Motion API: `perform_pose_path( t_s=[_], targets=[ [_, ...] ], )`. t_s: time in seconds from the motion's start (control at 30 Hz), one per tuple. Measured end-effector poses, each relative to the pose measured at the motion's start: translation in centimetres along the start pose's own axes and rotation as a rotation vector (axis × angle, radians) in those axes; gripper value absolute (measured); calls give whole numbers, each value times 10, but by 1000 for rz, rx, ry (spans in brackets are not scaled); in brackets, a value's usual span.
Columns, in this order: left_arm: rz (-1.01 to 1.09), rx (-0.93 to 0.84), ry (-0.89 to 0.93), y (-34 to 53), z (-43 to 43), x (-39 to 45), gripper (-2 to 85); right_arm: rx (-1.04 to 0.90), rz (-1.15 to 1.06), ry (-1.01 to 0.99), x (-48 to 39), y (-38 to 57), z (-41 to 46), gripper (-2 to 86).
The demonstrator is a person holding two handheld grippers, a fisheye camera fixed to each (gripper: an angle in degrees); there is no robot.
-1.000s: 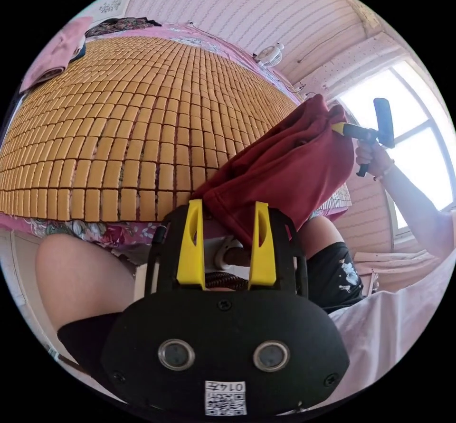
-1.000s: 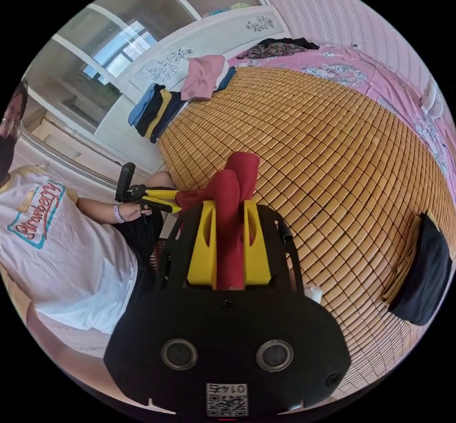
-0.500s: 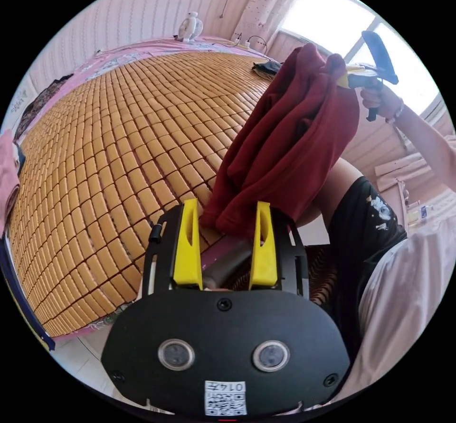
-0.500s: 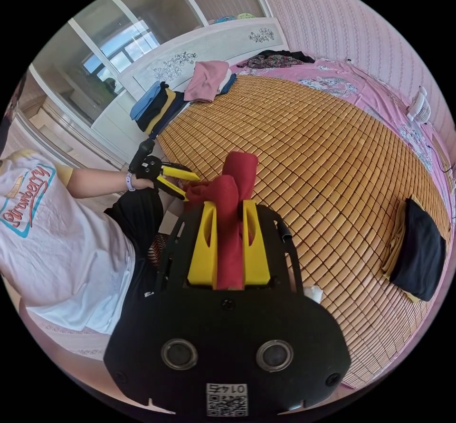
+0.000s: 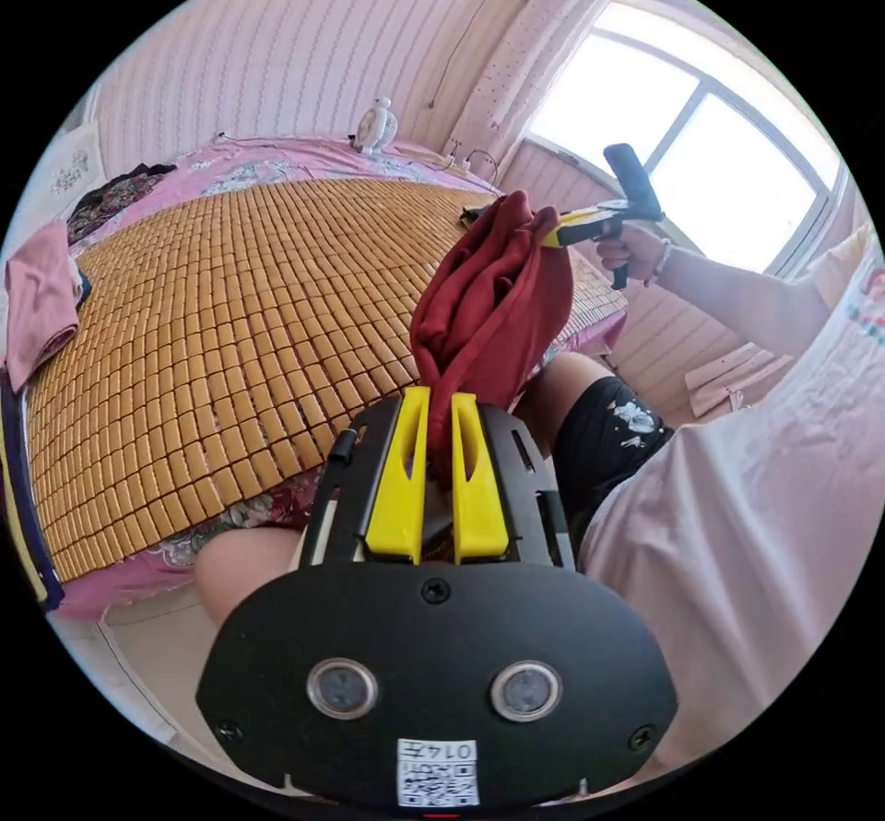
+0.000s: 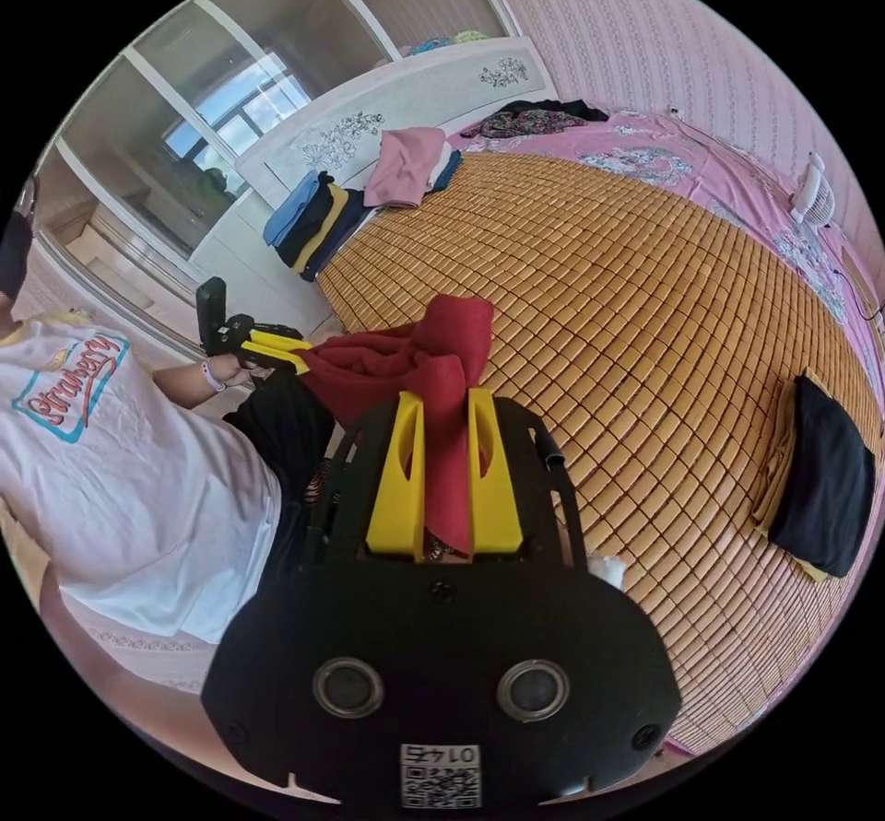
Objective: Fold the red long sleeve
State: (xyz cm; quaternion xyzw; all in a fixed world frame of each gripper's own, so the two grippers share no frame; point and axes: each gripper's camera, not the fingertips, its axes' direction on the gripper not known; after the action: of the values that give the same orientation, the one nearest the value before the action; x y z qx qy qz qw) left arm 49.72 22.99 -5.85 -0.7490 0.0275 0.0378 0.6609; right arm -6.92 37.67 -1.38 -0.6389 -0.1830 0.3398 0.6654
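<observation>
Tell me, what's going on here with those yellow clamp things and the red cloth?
A person holds a gripper in each hand and is handling a red long sleeve. The left gripper and the right gripper are each shut on a part of it, so it hangs bunched in the air between them, above the edge of a bed covered by a bamboo mat. It is not yet laid out or folded.

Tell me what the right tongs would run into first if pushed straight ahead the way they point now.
The right tongs are shut on the red shirt, so they would shove that cloth ahead first. Beyond it, probably the bamboo mat on the bed, though depth is unclear.
</observation>
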Motion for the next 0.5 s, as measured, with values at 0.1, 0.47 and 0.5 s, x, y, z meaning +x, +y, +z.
perform_pose_path(
  t_s=[0.1,0.47,0.5],
  targets=[
    [-58,88,-66,13,-54,-15,41,20,-122,-45,-18,-51,3,75],
    [-272,528,-183,21,-216,-181,41,-145,-777,-105,-111,-447,28,73],
    [-307,596,-223,19,-233,-212,41,-185,-852,-78,-135,-510,44,76]
  ],
)
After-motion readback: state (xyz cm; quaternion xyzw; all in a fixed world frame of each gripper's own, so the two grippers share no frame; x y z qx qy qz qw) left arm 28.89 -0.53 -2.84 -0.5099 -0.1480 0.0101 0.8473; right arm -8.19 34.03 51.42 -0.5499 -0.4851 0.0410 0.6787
